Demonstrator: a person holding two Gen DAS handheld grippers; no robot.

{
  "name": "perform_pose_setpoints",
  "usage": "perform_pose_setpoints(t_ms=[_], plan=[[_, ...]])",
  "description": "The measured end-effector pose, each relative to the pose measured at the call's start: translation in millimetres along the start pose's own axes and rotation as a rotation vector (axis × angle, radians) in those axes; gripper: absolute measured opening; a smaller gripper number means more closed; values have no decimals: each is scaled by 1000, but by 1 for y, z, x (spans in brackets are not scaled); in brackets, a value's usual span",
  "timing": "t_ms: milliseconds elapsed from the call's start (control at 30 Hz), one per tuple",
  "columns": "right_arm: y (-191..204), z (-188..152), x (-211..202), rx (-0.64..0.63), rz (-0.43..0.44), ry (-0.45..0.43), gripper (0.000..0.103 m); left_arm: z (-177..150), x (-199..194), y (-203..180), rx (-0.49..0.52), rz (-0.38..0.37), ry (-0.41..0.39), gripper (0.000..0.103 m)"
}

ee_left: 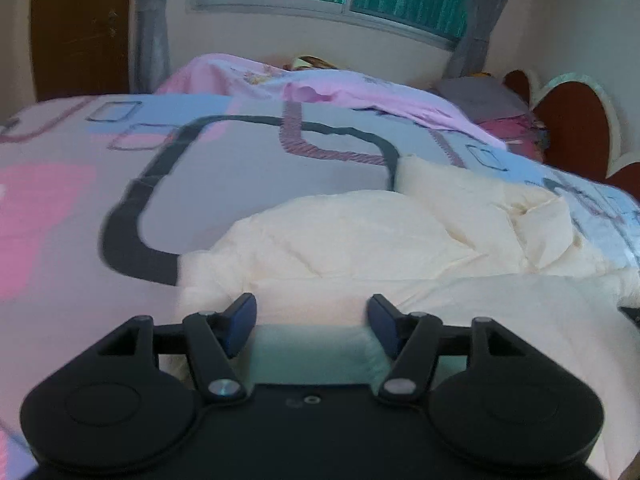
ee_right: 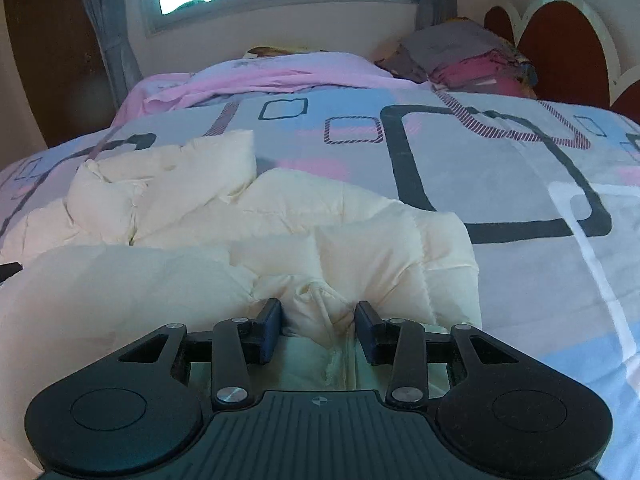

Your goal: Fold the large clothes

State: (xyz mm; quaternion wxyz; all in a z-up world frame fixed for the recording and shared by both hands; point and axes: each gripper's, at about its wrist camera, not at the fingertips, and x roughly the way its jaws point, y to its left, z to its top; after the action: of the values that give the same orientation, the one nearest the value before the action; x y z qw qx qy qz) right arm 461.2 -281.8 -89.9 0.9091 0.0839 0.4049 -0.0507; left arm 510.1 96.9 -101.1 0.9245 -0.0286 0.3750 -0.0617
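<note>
A puffy cream jacket (ee_left: 340, 236) lies crumpled on the patterned bedspread (ee_left: 240, 168). In the left wrist view, my left gripper (ee_left: 312, 312) sits at the jacket's near edge; a thick roll of cream fabric fills the gap from pad to pad. In the right wrist view the same jacket (ee_right: 360, 240) spreads ahead and to the left, one sleeve folded up at the far left. My right gripper (ee_right: 318, 316) has bunched, creased fabric pinched between its pads near the jacket's right edge.
A pink blanket (ee_right: 260, 76) is heaped at the far side of the bedspread (ee_right: 500, 168) under the window. Stacked pillows (ee_right: 472, 60) lean by the red scalloped headboard (ee_right: 560, 48) on the right. A brown wardrobe door (ee_left: 80, 32) stands at the far left.
</note>
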Motion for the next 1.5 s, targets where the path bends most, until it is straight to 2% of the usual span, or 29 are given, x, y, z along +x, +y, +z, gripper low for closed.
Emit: perform_pose_setpoints(t_ms=[33,100,133,233,300,367,433,500,567,633,733,800,867,933,1233,1333,1500], plan=[[0,1,-10,8,-17,-24,40,-1,-11,-5,15,40,-25,63],[5,0,-39,12,-60,-102,61,-10,-39,-19,51,23,-96,74],[8,-4,-55,19,-39,-144,74,-16,-53,-28,73,8,-122,74],[24,-16,-74,2,88,-136,74,-39,-85,-66,137,-63,-161,77],[38,-26,-74,-38,120,-106,74,-52,-92,-86,146,-107,-150,77],[51,-36,-68,-82,134,-79,74,-63,-89,-104,173,-130,-127,77],[57,-43,-61,-136,97,-72,74,-72,-82,-114,216,-115,-105,78],[52,-46,-50,-164,-2,-69,74,-75,-74,-110,227,-87,-92,81],[29,-44,-37,-114,-74,-28,74,-75,-71,-95,231,-12,-87,82],[9,-41,-33,-58,-32,-6,74,-73,-75,-71,208,42,-87,82],[-6,-39,-48,-7,-50,-19,74,-69,-85,-36,139,66,-83,79],[-18,-42,-70,73,-18,-51,74,-69,-100,-18,80,53,-94,79],[-27,-54,-89,98,-8,-61,74,-75,-112,-1,24,46,-87,79],[-36,-68,-105,113,-2,-55,74,-83,-123,8,16,46,-76,79],[-77,-110,-169,217,-1,-28,74,-129,-171,26,-9,87,-38,79],[-86,-119,-181,213,14,-28,74,-140,-184,20,-3,126,-34,79],[-96,-138,-201,195,64,-30,74,-158,-206,5,-12,145,-36,79]])
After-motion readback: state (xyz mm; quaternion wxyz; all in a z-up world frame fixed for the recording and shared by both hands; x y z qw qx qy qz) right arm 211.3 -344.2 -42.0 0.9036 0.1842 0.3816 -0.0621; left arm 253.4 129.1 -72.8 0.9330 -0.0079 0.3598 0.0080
